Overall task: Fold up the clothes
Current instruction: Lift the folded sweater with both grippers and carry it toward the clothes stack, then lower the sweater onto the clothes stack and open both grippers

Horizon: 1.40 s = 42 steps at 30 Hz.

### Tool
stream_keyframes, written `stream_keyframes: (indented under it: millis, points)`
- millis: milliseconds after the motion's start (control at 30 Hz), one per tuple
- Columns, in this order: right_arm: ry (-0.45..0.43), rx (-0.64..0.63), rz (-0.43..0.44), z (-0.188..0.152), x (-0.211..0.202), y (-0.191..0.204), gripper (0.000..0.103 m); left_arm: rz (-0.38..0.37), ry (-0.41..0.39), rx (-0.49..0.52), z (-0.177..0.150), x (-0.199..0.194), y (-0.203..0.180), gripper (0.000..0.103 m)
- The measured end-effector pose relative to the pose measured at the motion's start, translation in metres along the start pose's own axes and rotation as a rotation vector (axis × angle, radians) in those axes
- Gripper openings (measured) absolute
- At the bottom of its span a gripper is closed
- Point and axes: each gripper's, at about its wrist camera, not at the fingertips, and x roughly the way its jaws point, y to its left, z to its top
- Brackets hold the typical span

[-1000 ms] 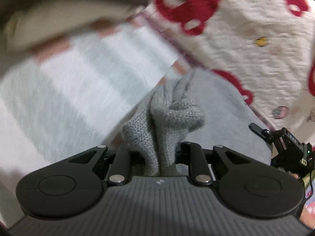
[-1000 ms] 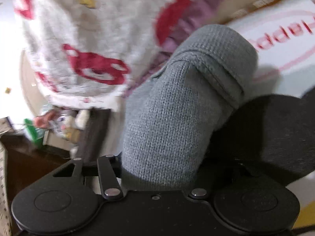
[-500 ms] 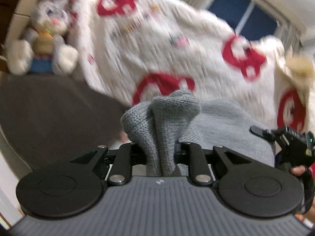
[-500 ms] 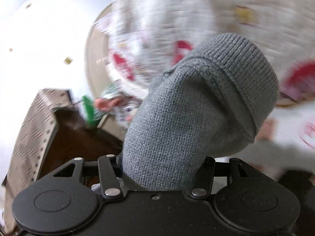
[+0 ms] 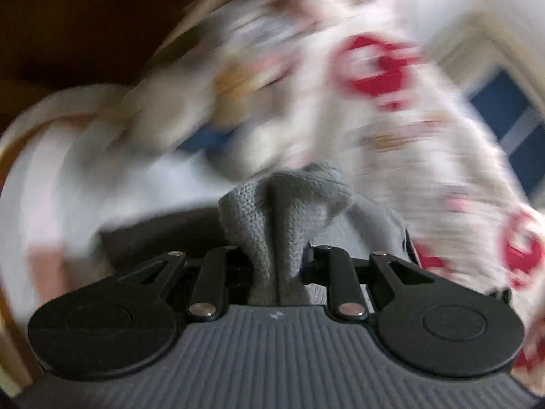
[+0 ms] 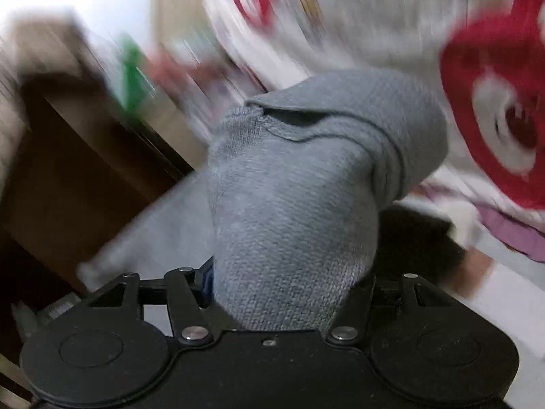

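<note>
A grey knitted garment [image 5: 286,211] is bunched up between the fingers of my left gripper [image 5: 277,266], which is shut on it. In the right wrist view a thicker fold of the same grey knit [image 6: 306,184] with a seam across it bulges out of my right gripper [image 6: 289,293], also shut on it. The cloth hides both pairs of fingertips. More grey fabric trails off to the lower left in the right wrist view.
A white quilt with red prints [image 5: 391,68] fills the blurred background; it also shows in the right wrist view as the quilt [image 6: 494,119]. Dark wooden furniture [image 6: 68,177] stands at the left. A window with a dark blue pane [image 5: 504,109] is at the right.
Both grippers have swung fast with the grey garment held; the background has shifted and blurred. The bedspread seen a second ago has dropped from view. Neither grip has changed.
</note>
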Motion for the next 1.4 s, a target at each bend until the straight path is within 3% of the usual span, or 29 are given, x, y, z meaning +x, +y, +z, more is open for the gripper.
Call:
stream_keyframes:
  millis: [33, 100, 300, 367, 433, 467, 533, 633, 700, 767, 867, 967, 1100, 1200, 1233, 1267, 1400]
  points:
    - [0.022, 0.000, -0.049, -0.008, 0.018, -0.008, 0.063, -0.011, 0.008, -0.037, -0.004, 0.008, 0.012, 0.019]
    - [-0.043, 0.060, -0.039, -0.020, 0.028, -0.024, 0.066, -0.062, 0.005, -0.070, -0.002, 0.011, 0.020, 0.019]
    - [-0.209, 0.110, 0.065, -0.011, 0.006, -0.008, 0.061, -0.165, -0.126, 0.041, 0.003, -0.012, -0.014, 0.018]
    - [-0.221, 0.087, 0.053, -0.005, 0.004, -0.003, 0.061, -0.171, -0.159, 0.050, 0.005, -0.014, -0.017, 0.019]
    - [-0.215, 0.053, 0.018, 0.000, 0.005, -0.003, 0.068, -0.148, -0.159, -0.019, 0.006, -0.007, 0.001, 0.019]
    - [-0.183, 0.067, -0.012, 0.001, 0.009, -0.007, 0.077, -0.135, -0.144, -0.066, 0.005, -0.003, 0.013, 0.019]
    - [-0.086, 0.144, -0.086, -0.005, 0.020, -0.019, 0.076, -0.109, -0.079, -0.194, -0.001, 0.009, 0.045, 0.019]
    - [-0.154, 0.127, -0.097, -0.034, 0.007, -0.012, 0.076, -0.186, -0.044, -0.350, -0.001, 0.013, 0.070, 0.019]
    - [-0.213, 0.094, -0.078, -0.053, -0.011, 0.006, 0.072, -0.151, -0.038, -0.292, 0.003, 0.013, 0.063, 0.019]
    - [-0.237, -0.014, -0.078, -0.067, -0.021, 0.031, 0.064, -0.135, -0.037, -0.281, 0.002, 0.014, 0.060, 0.019]
    - [-0.220, -0.294, -0.076, -0.096, -0.035, 0.083, 0.055, -0.125, -0.032, -0.274, 0.001, 0.012, 0.059, 0.019]
    - [-0.164, -0.522, -0.010, -0.119, -0.038, 0.132, 0.054, -0.112, -0.025, -0.261, 0.002, 0.009, 0.057, 0.019]
    - [-0.103, -0.757, -0.063, -0.128, -0.012, 0.174, 0.054, -0.096, -0.016, -0.244, 0.002, 0.005, 0.055, 0.019]
    - [-0.078, -0.843, -0.153, -0.122, 0.024, 0.177, 0.053, -0.073, -0.020, -0.219, 0.002, 0.002, 0.051, 0.019]
    - [-0.067, -0.838, -0.142, -0.119, 0.033, 0.173, 0.046, -0.062, -0.026, -0.207, 0.002, 0.001, 0.048, 0.019]
    - [-0.061, -0.835, -0.139, -0.118, 0.039, 0.172, 0.027, -0.051, -0.032, -0.194, 0.002, 0.000, 0.046, 0.019]
    - [-0.056, -0.835, -0.117, -0.130, 0.027, 0.178, 0.017, -0.005, -0.055, -0.144, 0.002, -0.005, 0.037, 0.019]
